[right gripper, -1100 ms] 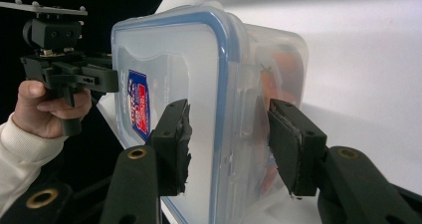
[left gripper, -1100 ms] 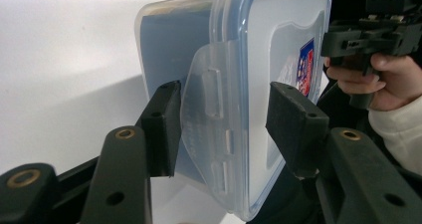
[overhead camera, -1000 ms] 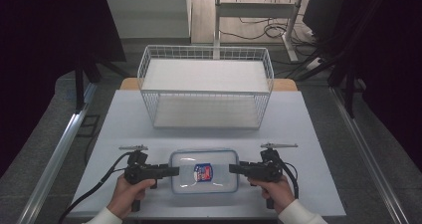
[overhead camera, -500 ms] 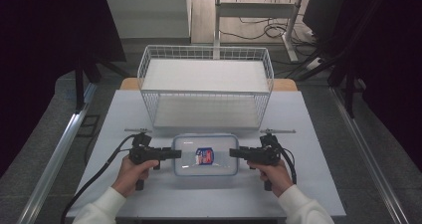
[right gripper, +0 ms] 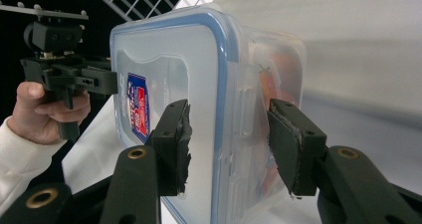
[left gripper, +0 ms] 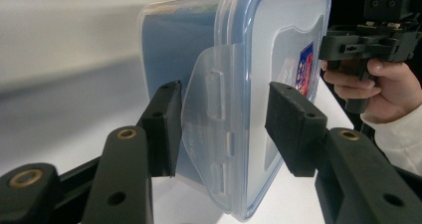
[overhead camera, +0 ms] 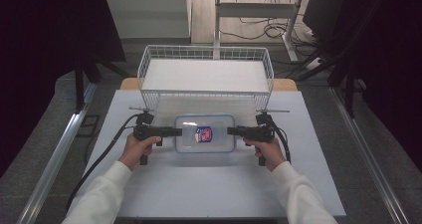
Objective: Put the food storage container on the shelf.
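A clear plastic container with a blue-rimmed lid and a red-and-blue label sits mid-table, just in front of the basket. My left gripper holds its left end and my right gripper its right end. In the left gripper view the jaws of the left gripper straddle the container at its side flap, with the right gripper beyond. In the right gripper view the right gripper clamps the container across lid and body, with the left gripper behind.
A white wire basket stands at the back of the white table, directly behind the container. Cables trail from both grippers towards the person. Metal rails run along the floor on both sides, and dark curtains hang left and right.
Both grippers and the container between them have moved away from the person, from near the front edge to just in front of the basket.
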